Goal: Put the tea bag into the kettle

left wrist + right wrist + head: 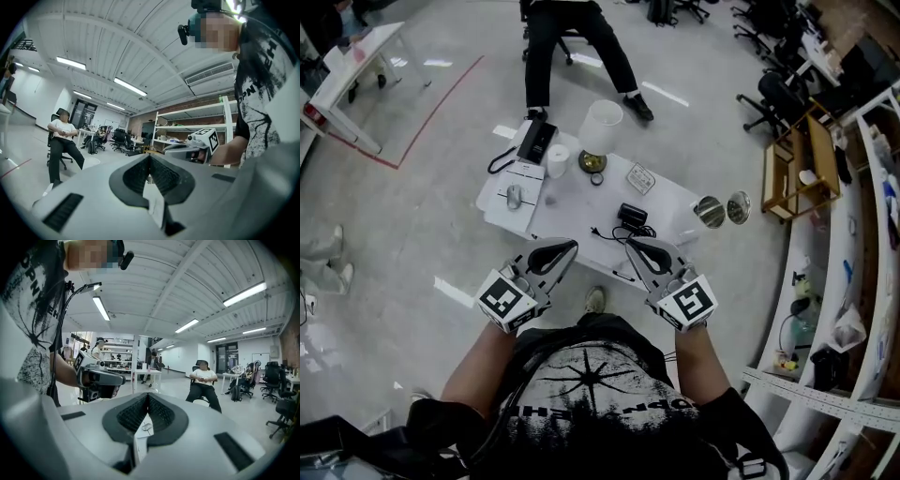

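The left gripper (570, 247) has its jaws shut tight, and there is nothing between them. In the left gripper view its two dark pads (133, 176) meet in one thin line. The right gripper (632, 244) is the same: its jaws are pressed together and hold nothing.

Both grippers are up in the air over the near edge of the white table (572, 204). They touch nothing on it.

The white kettle (602, 126) is at the far side of the table. A small flat packet (640, 178), which looks like the tea bag, lies on the table near the kettle but not touching it. It is well apart from both grippers.

A white cup (557, 160), a black phone (534, 141) and a mouse (515, 195) are on the table too.
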`<action>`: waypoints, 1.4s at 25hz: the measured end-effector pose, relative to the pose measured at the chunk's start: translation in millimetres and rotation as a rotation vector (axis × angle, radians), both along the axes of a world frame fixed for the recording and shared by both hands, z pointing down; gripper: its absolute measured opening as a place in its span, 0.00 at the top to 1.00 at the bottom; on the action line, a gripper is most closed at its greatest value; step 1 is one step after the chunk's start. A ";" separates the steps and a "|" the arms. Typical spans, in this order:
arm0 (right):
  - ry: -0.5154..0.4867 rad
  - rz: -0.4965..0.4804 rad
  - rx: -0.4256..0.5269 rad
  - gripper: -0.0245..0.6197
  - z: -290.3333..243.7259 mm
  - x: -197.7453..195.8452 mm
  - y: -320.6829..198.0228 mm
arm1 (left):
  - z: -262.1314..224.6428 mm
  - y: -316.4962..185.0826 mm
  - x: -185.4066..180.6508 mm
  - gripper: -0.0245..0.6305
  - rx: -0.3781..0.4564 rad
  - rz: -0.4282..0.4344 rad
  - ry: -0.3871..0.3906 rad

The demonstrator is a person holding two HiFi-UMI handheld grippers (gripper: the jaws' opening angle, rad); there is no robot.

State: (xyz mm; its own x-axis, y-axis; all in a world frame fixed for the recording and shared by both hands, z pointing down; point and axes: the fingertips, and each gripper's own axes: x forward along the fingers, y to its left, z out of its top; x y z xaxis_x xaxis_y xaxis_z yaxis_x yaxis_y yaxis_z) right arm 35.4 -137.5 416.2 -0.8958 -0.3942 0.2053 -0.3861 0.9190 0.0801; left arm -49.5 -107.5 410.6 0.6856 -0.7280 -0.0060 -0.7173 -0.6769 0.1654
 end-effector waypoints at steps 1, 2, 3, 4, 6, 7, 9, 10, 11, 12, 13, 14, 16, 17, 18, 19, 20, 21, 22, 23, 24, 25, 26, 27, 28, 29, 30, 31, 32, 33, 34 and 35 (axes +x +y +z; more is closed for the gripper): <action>0.000 -0.007 -0.002 0.96 0.6 3.9 -7.0 | 0.6 -7.7 6.4 0.95 -0.001 -0.001 -0.003; 0.000 -0.013 -0.003 0.96 1.7 7.4 -13.6 | 1.3 -15.1 11.7 0.95 -0.002 -0.003 -0.005; -0.002 -0.019 -0.007 0.95 3.5 10.3 -20.2 | 2.2 -22.4 15.9 0.95 -0.003 -0.005 -0.009; -0.004 -0.025 -0.010 0.96 5.7 12.8 -26.8 | 3.3 -29.5 19.3 0.95 -0.002 -0.006 -0.017; -0.006 -0.041 -0.018 0.96 10.9 16.3 -39.6 | 6.1 -42.9 23.5 0.95 0.006 -0.009 -0.043; -0.005 -0.051 -0.022 0.96 12.9 17.6 -45.5 | 6.7 -49.3 24.4 0.95 0.008 -0.018 -0.049; -0.006 -0.075 -0.026 0.96 14.8 18.9 -56.3 | 4.3 -61.2 23.3 0.95 -0.006 -0.061 -0.036; -0.008 -0.085 -0.028 0.95 15.2 18.7 -62.0 | 3.1 -66.8 21.7 0.95 -0.014 -0.082 -0.031; -0.011 -0.092 -0.030 0.96 15.8 17.9 -67.8 | 2.8 -71.8 20.2 0.95 -0.016 -0.097 -0.032; -0.013 -0.097 -0.033 0.96 16.8 16.5 -73.3 | 3.3 -75.9 18.8 0.95 -0.016 -0.106 -0.037; -0.016 -0.099 -0.037 0.96 17.8 14.6 -77.7 | 4.8 -78.8 16.9 0.95 -0.015 -0.113 -0.042; -0.020 -0.101 -0.043 0.96 18.9 12.0 -81.1 | 7.8 -80.9 13.9 0.95 -0.017 -0.119 -0.047; -0.031 -0.100 -0.059 0.96 21.5 4.9 -87.7 | 12.5 -85.3 5.8 0.95 -0.024 -0.133 -0.051; -0.033 -0.098 -0.067 0.96 23.6 0.4 -91.6 | 11.1 -88.4 2.0 0.95 -0.024 -0.138 -0.044; -0.031 -0.097 -0.073 0.96 26.0 -4.9 -95.7 | 9.0 -92.0 -2.2 0.95 -0.021 -0.144 -0.034; -0.027 -0.097 -0.078 0.96 28.7 -10.9 -99.9 | 9.2 -95.6 -7.3 0.95 -0.022 -0.147 -0.029; -0.020 -0.098 -0.079 0.96 31.4 -17.6 -104.2 | 13.4 -98.7 -12.9 0.95 -0.035 -0.146 -0.035; -0.009 -0.099 -0.079 0.96 34.6 -24.6 -108.7 | 19.4 -101.9 -19.0 0.95 -0.050 -0.141 -0.047; 0.006 -0.100 -0.080 0.95 38.4 -31.6 -113.0 | 24.6 -105.5 -25.6 0.95 -0.061 -0.136 -0.058; 0.021 -0.101 -0.083 0.96 42.7 -38.8 -117.2 | 27.9 -109.4 -32.9 0.95 -0.065 -0.134 -0.065; 0.036 -0.100 -0.087 0.96 46.9 -46.4 -121.7 | 29.6 -113.4 -41.0 0.95 -0.065 -0.131 -0.073; 0.052 -0.096 -0.088 0.96 51.2 -54.5 -126.7 | 30.5 -117.9 -49.6 0.95 -0.063 -0.127 -0.083; 0.072 -0.090 -0.084 0.96 55.9 -62.8 -132.6 | 31.8 -123.3 -58.0 0.95 -0.065 -0.121 -0.094; 0.098 -0.085 -0.077 0.96 61.4 -71.1 -138.8 | 34.4 -129.4 -66.2 0.95 -0.068 -0.114 -0.109; 0.127 -0.085 -0.071 0.96 67.7 -79.4 -144.3 | 38.0 -135.6 -74.1 0.95 -0.072 -0.109 -0.121; 0.156 -0.092 -0.070 0.96 75.0 -87.8 -148.4 | 41.3 -141.2 -81.5 0.95 -0.074 -0.103 -0.129; 0.185 -0.101 -0.076 0.96 83.8 -96.2 -151.2 | 43.9 -145.9 -88.8 0.95 -0.077 -0.099 -0.132; 0.216 -0.110 -0.085 0.95 94.3 -104.7 -153.6 | 46.3 -150.0 -96.3 0.95 -0.080 -0.095 -0.135; 0.245 -0.117 -0.095 0.96 106.3 -113.5 -155.7 | 49.0 -153.5 -103.9 0.95 -0.085 -0.094 -0.141; 0.270 -0.123 -0.107 0.96 120.0 -122.4 -157.5 | 52.2 -156.4 -111.3 0.95 -0.094 -0.095 -0.148; 0.291 -0.130 -0.120 0.96 134.6 -131.2 -158.9 | 56.0 -159.0 -118.1 0.95 -0.106 -0.096 -0.153; 0.312 -0.139 -0.133 0.96 149.2 -140.1 -160.5 | 60.2 -161.6 -124.3 0.95 -0.120 -0.098 -0.157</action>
State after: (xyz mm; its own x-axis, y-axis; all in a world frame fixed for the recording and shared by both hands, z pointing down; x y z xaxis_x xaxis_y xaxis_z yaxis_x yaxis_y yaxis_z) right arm -104.6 -298.1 565.4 -0.8249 -0.2250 0.5185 -0.2329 0.9712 0.0508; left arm -173.7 -269.1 470.7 0.5975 -0.7800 0.1861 -0.8018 -0.5850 0.1221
